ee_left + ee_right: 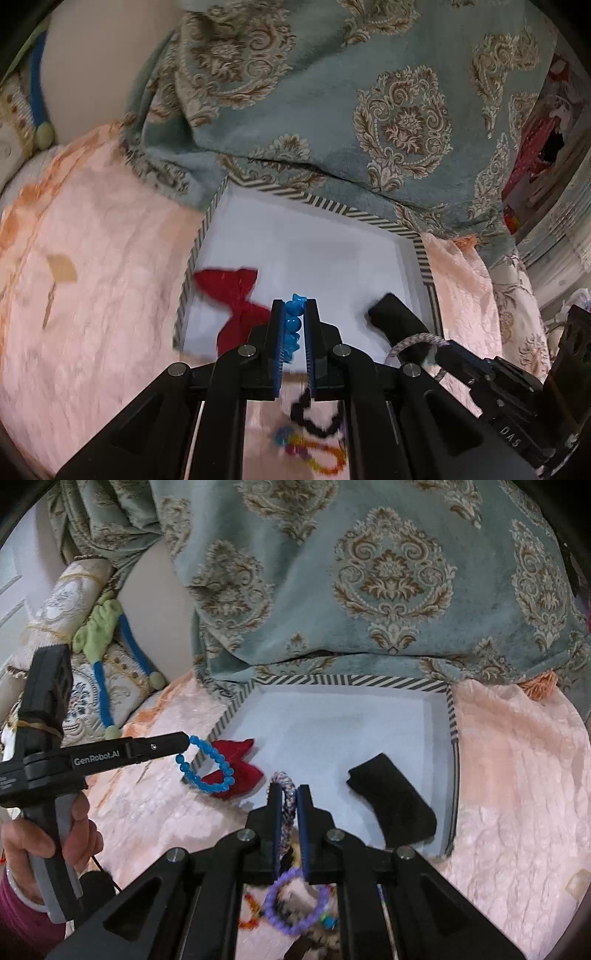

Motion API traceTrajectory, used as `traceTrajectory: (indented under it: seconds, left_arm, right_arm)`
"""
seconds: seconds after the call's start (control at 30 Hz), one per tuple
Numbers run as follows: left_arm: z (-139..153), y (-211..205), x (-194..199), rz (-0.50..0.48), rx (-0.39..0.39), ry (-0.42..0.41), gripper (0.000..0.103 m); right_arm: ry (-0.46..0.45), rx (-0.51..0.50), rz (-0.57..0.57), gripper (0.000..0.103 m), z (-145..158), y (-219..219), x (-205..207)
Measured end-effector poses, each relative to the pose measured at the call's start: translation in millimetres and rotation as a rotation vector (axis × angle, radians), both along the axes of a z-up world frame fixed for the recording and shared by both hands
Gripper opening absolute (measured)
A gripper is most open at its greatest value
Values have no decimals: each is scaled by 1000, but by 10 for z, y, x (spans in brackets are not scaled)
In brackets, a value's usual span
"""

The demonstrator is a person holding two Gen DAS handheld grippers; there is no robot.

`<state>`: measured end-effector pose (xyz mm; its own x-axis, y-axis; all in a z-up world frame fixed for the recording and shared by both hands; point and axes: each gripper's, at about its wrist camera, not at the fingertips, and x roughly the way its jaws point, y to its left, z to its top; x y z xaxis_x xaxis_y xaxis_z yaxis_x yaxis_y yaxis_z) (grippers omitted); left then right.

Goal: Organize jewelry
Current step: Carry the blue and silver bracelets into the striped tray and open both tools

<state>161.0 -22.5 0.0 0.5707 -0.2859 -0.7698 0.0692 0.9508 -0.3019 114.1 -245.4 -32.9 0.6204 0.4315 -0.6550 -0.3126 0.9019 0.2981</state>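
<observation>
My left gripper (294,306) is shut on a blue bead bracelet (292,325), held above the near left part of a shallow white tray (332,251) with a striped rim. From the right wrist view the left gripper (190,740) shows at left with the blue bracelet (207,771) hanging from it. My right gripper (289,788) is shut on a braided pink-and-white cord bracelet (287,801), near the tray's (332,716) front edge. A red bow (240,764) and a black cloth piece (395,805) lie in the tray. More bracelets, purple (291,904) and orange, lie on the bedspread under the right gripper.
The tray rests on a peach bedspread (517,775). A teal patterned cushion (369,572) stands just behind the tray. A patterned pillow with a green and blue toy (107,657) lies at the left. A black bracelet (314,417) and a multicoloured one (314,450) lie below the left gripper.
</observation>
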Motion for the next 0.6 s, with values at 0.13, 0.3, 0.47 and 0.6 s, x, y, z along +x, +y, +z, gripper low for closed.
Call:
traceTrajectory:
  seconds: [0.13, 0.3, 0.47, 0.6]
  left_arm:
    - [-63, -132, 247, -20, 26, -3, 0]
    - [-250, -241, 491, -39, 30, 13, 0]
    - [-577, -191, 709, -13, 53, 65, 0]
    - [-799, -86, 791, 22, 73, 102, 0]
  right_arm:
    - [37, 9, -16, 8, -163, 23, 246]
    - [98, 13, -15, 8, -444, 68, 464]
    - [143, -46, -42, 8, -652, 68, 581]
    - [163, -75, -54, 8, -737, 55, 640]
